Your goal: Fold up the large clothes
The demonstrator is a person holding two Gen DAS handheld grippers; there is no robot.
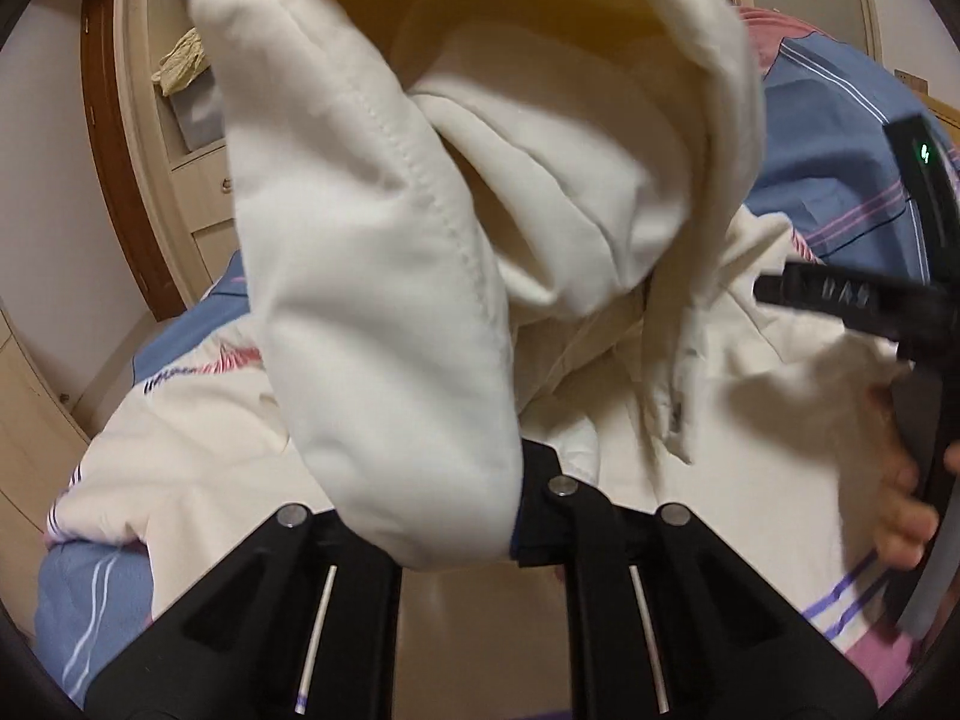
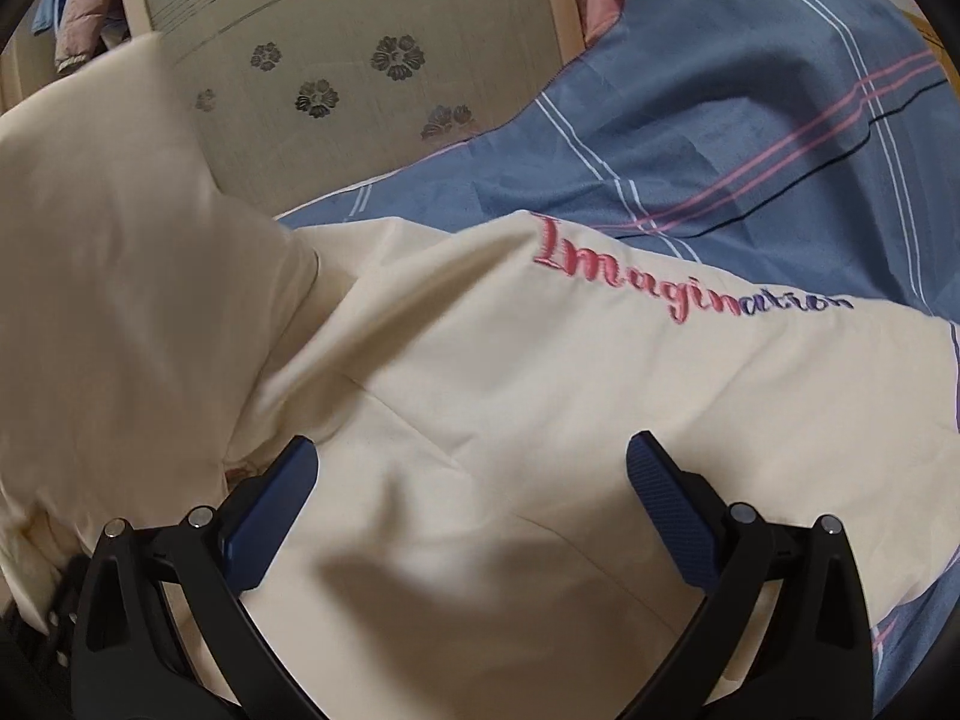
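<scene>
A large cream hoodie [image 2: 510, 420] with pink and purple "Imagination" lettering [image 2: 678, 282] lies on a blue striped bed sheet [image 2: 720, 138]. My left gripper [image 1: 480, 516] is shut on a lifted cream fold, likely the hood or a sleeve [image 1: 390, 300], which hangs up in front of the camera. The rest of the hoodie [image 1: 750, 450] lies below it. My right gripper [image 2: 471, 474] is open just above the hoodie's body, its blue pads [image 2: 666, 498] apart and empty. The lifted fold shows at the left of the right wrist view [image 2: 120, 270]. The right gripper also shows in the left wrist view [image 1: 840, 300].
A wardrobe with a frosted flower-pattern door [image 2: 360, 60] stands beyond the bed. A wooden door frame and cream drawers [image 1: 198, 180] are at the left. Pink bedding [image 2: 606, 0] sits at the far end of the bed.
</scene>
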